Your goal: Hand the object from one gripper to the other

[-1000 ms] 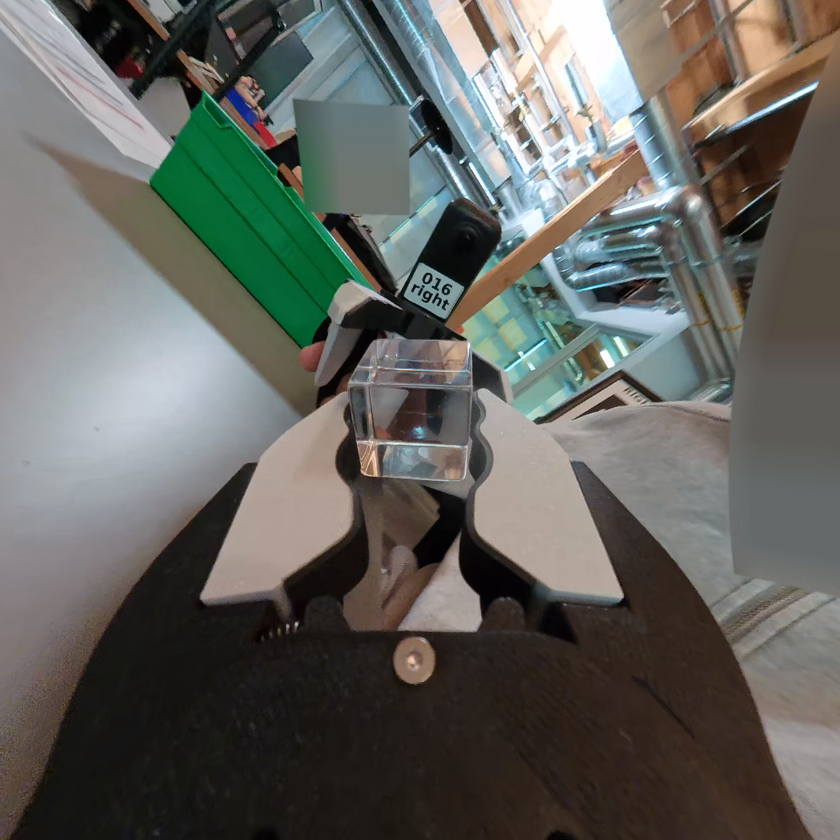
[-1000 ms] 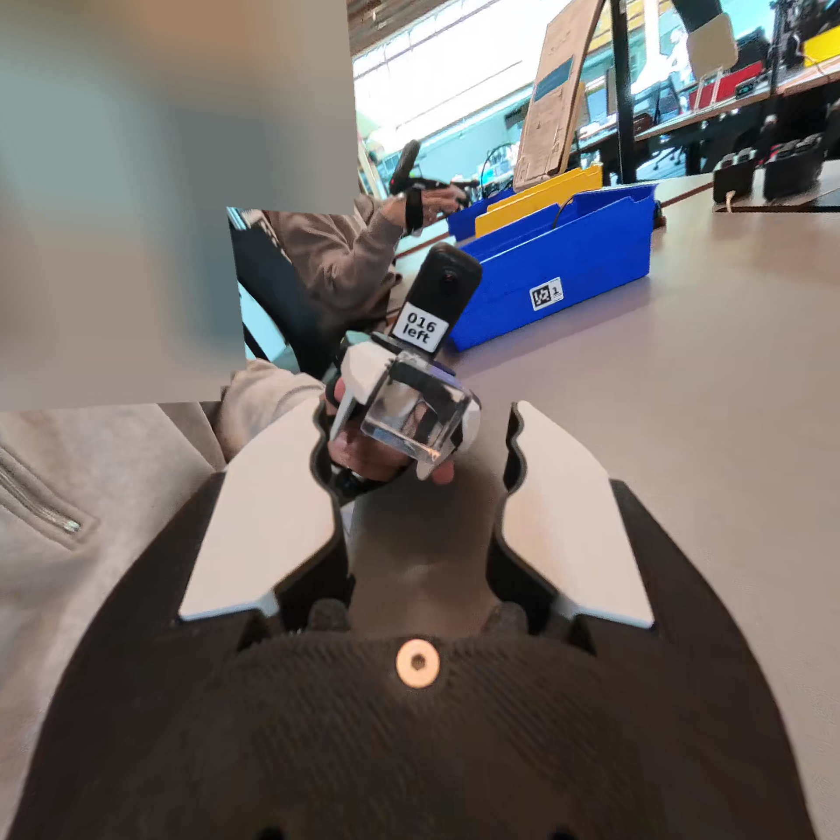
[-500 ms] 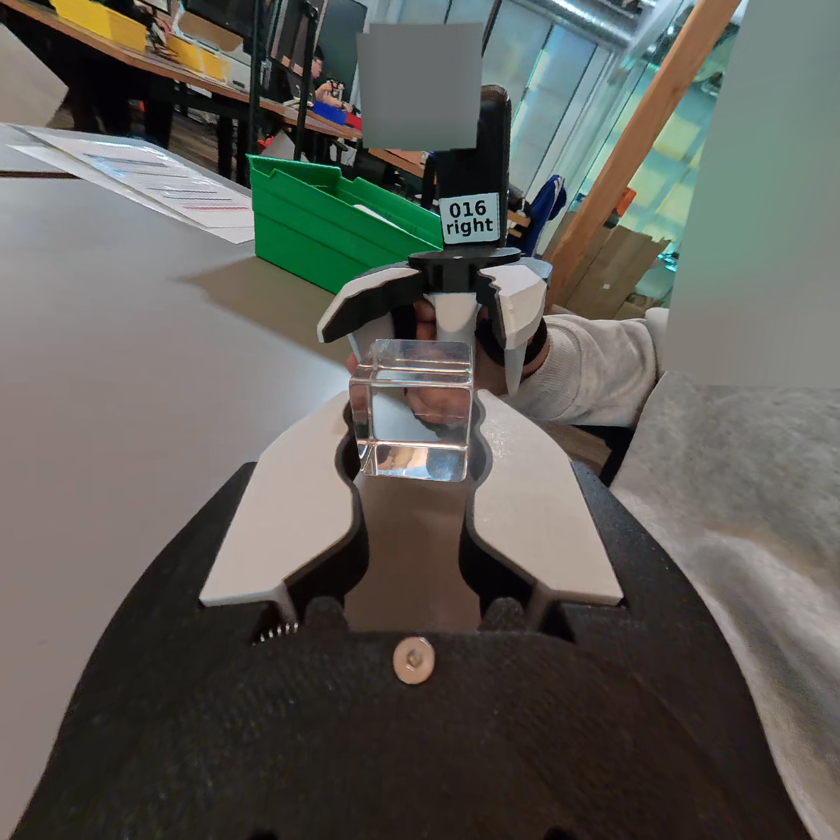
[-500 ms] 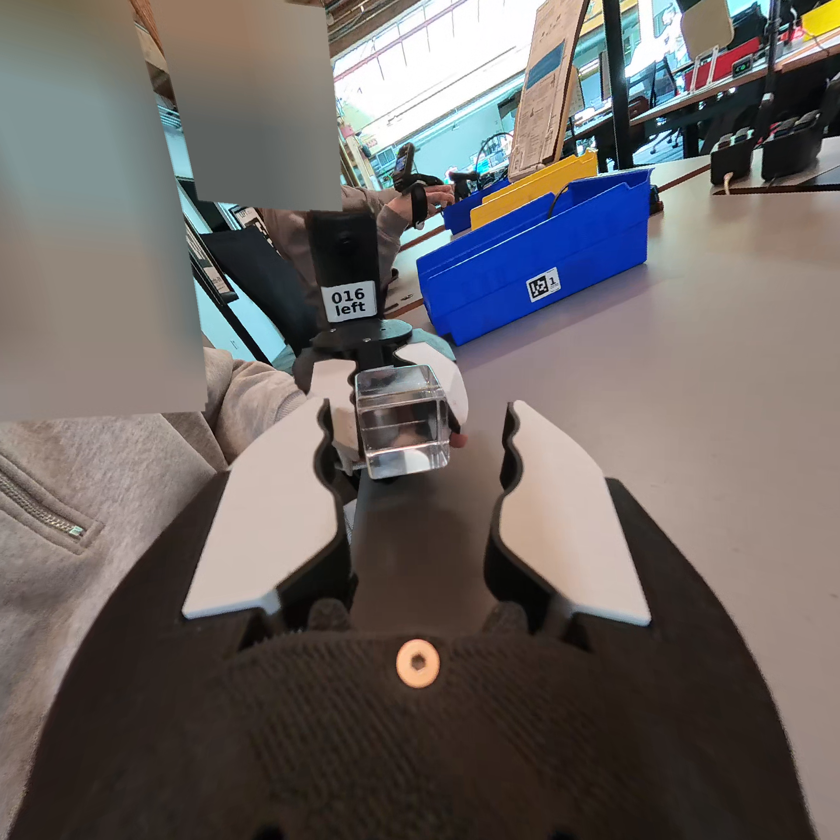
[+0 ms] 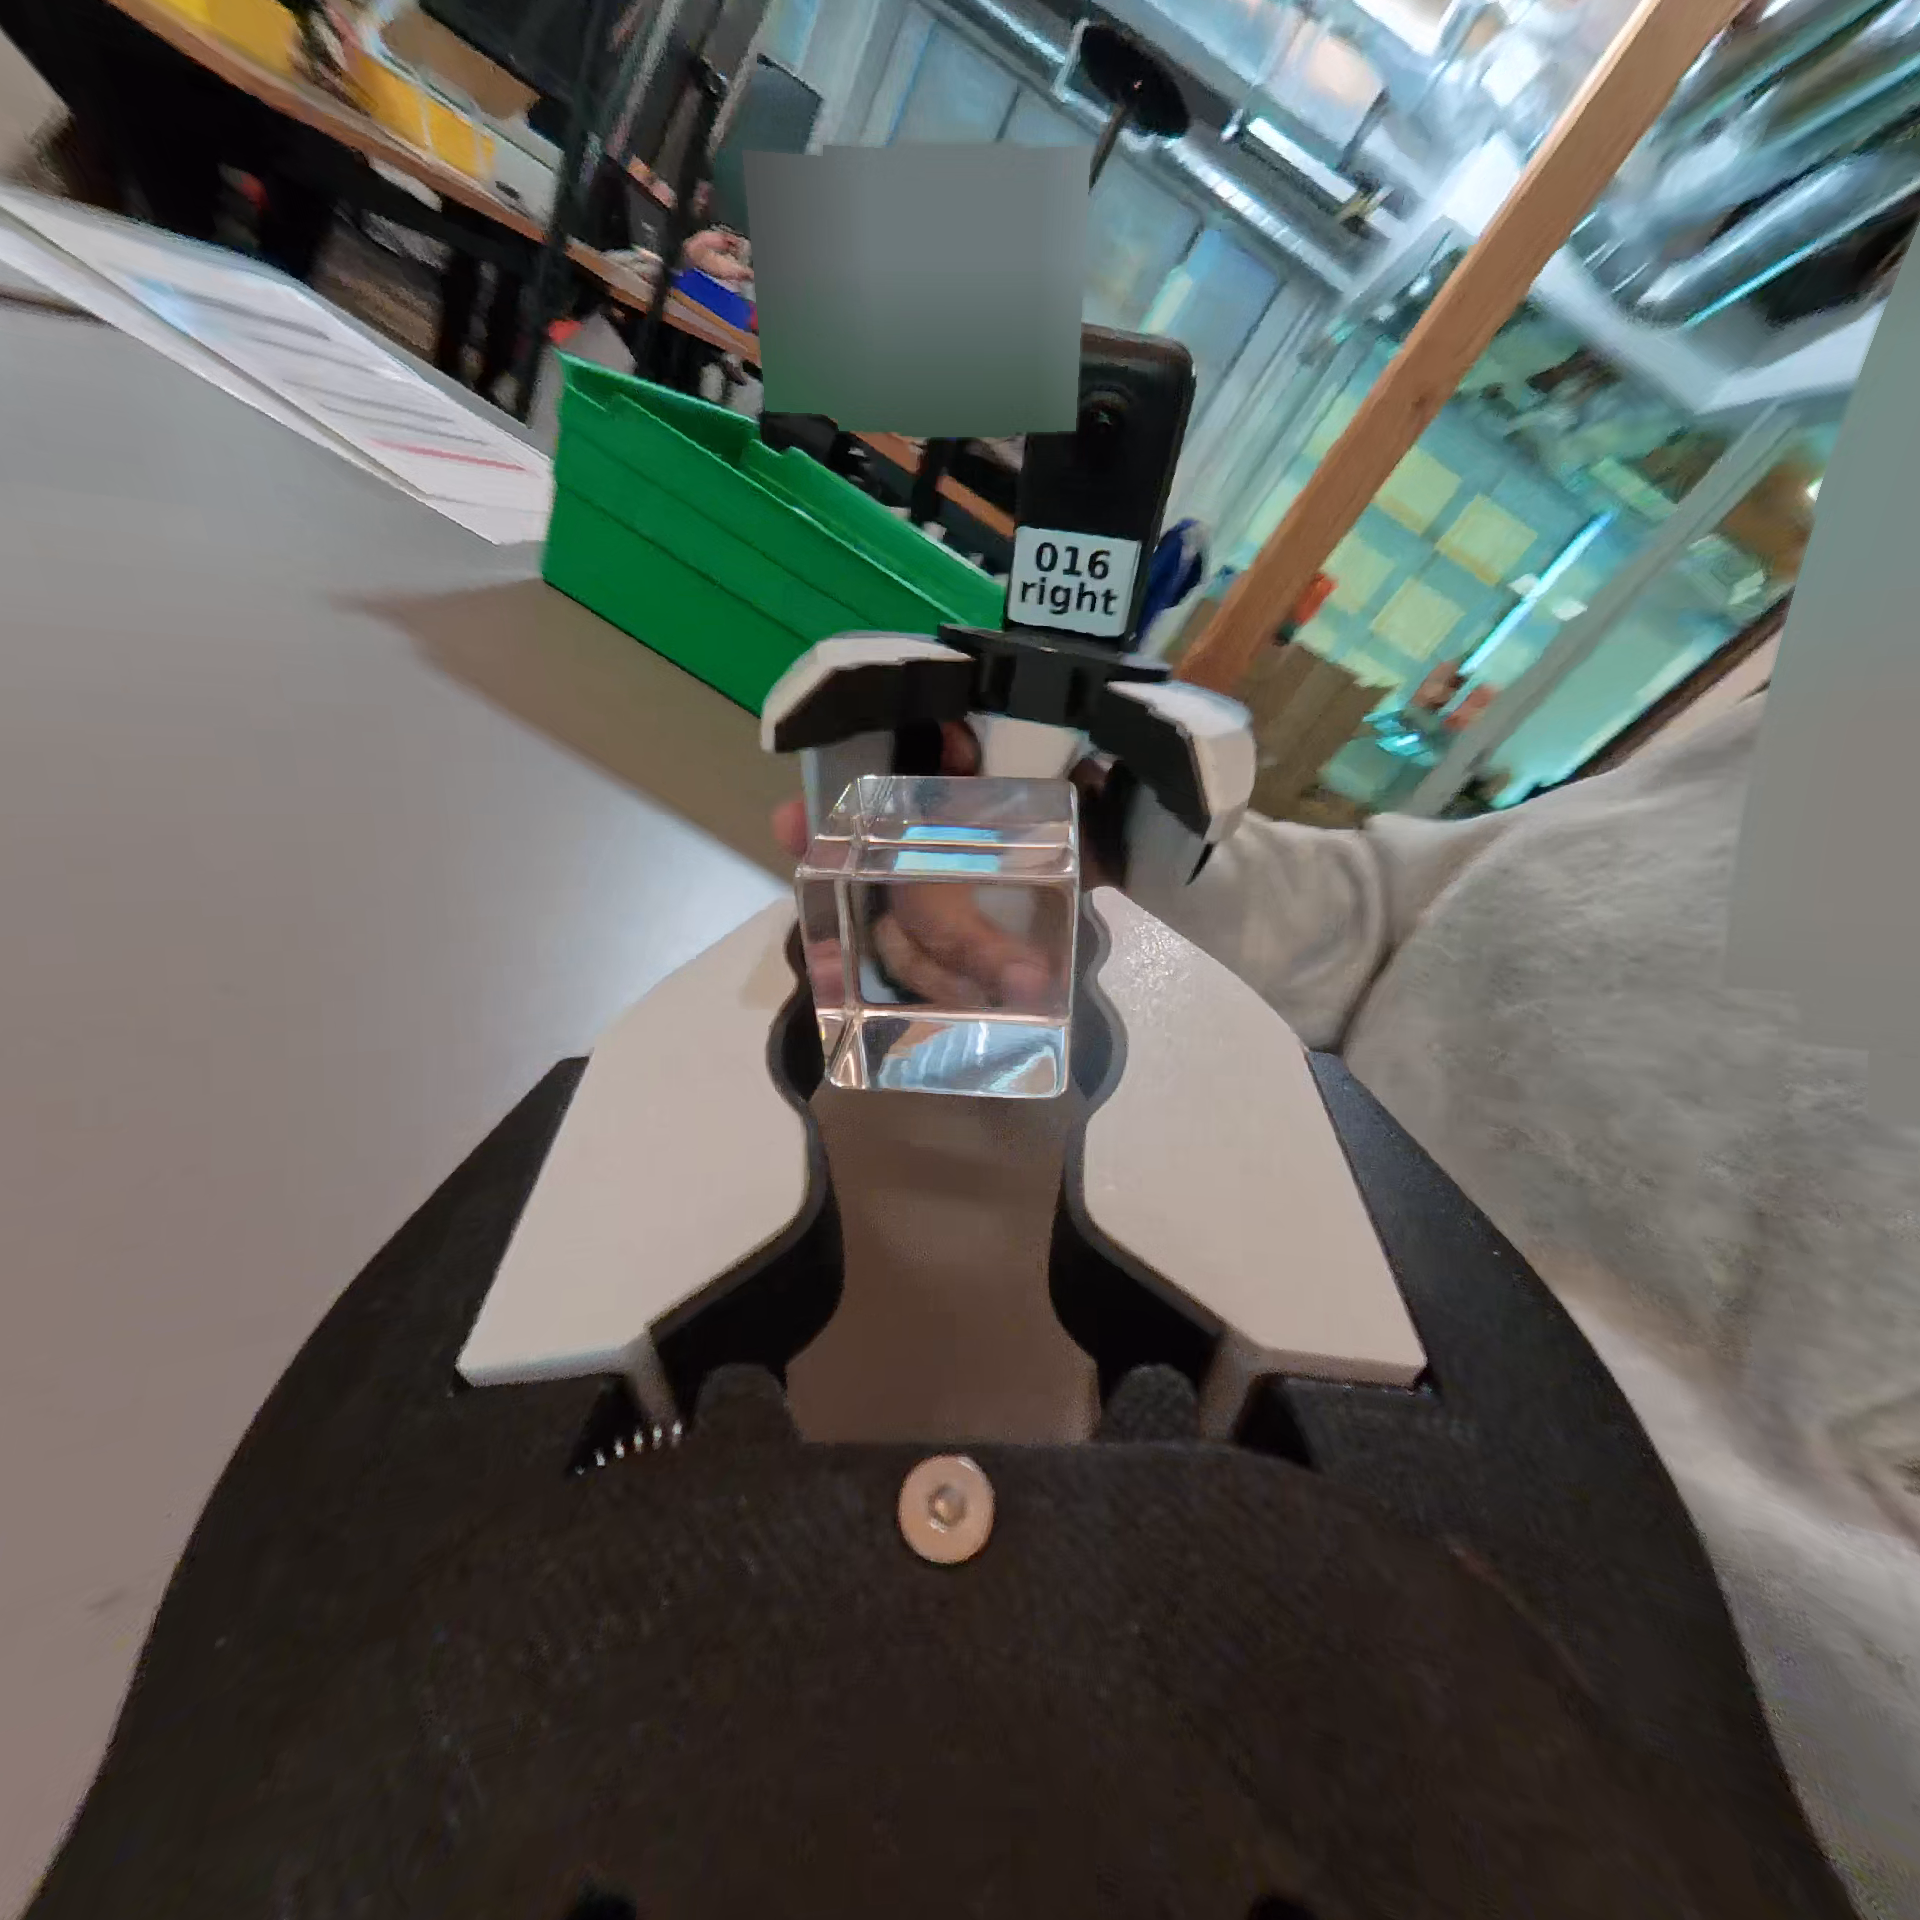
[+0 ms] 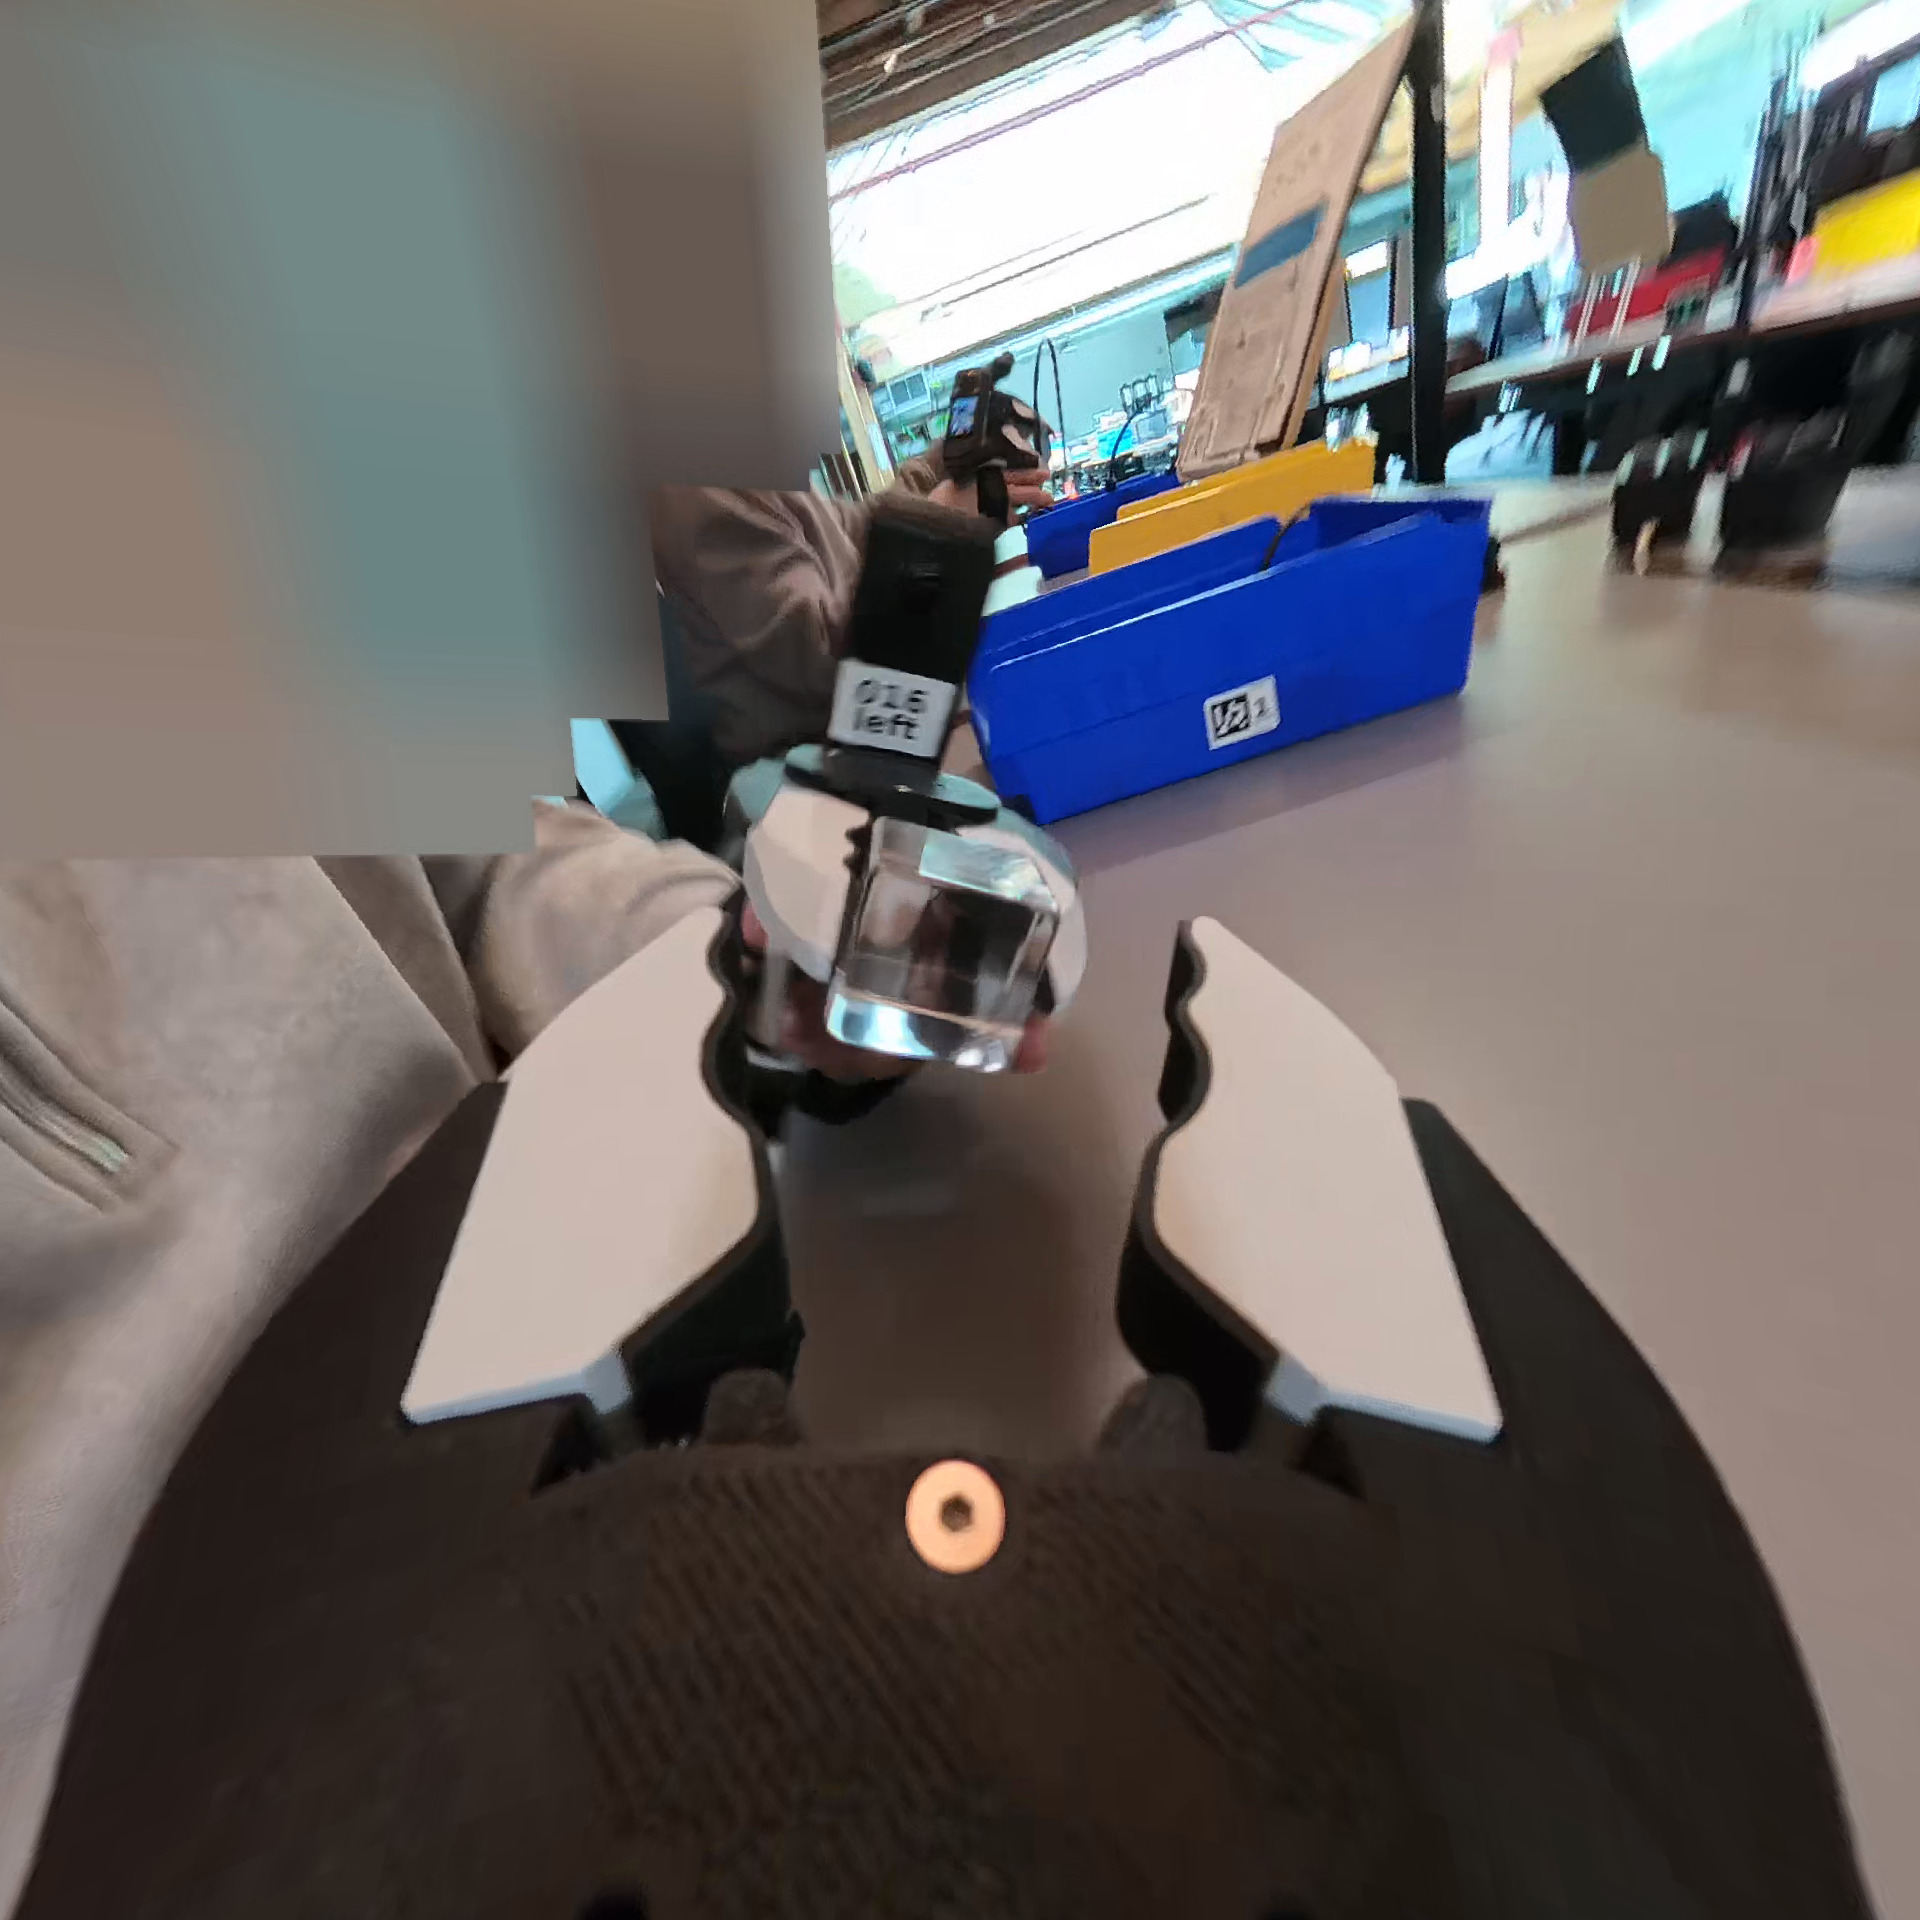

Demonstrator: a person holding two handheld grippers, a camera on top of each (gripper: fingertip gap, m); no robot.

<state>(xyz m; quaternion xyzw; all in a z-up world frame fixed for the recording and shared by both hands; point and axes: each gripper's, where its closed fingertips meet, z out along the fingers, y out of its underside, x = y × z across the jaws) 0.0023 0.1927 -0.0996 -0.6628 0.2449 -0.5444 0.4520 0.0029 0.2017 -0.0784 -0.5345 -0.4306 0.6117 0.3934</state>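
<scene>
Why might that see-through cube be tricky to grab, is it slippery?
Probably a bit slippery: the clear cube has glossy, mirror-smooth faces that reflect the room. It looks solid and stiff, so likely heavy for its size. Its flat sides mean it shouldn't roll, and the left gripper pinches two of them squarely while the right gripper waits open.

Cube [image 5: 940, 951]: clear glass or acrylic block, polished faces, sharp edges, refracting what's behind it. Held off the table, clamped on two opposite side faces at the tips of the left gripper [image 5: 940, 977]. Roughly upright in left wrist view; in right wrist view it's tilted [image 6: 940, 961], one corner toward the camera.
</scene>
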